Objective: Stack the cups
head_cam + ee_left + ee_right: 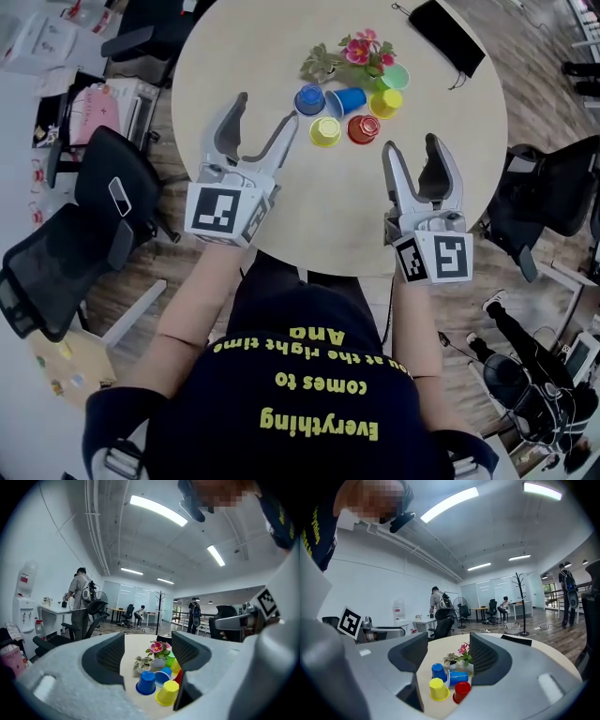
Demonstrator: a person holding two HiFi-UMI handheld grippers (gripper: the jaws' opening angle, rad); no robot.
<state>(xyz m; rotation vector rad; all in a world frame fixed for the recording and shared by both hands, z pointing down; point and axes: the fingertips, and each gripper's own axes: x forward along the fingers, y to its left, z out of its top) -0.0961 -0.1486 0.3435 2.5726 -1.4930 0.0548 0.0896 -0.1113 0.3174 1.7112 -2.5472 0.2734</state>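
Here, cups (pixel 345 101) sit beyond the left hand-held gripper (pixel 267 107).

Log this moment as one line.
phase: pre-grasp | left gripper: open, empty | right gripper: open, empty | cups: loose beside plant, none stacked | one blue cup: on its side

The round table (pixel 281 216) had six cups: two blue cups (pixel 309 98), two yellow cups (pixel 325 131), one red cup (pixel 363 128), one green cup (pixel 395 77). Two little potted plants (pixel 323 64) too.

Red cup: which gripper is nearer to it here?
Right. The right gripper is just right of the red cup and nearer the person; the left gripper lies farther off to its left, beyond a yellow cup.
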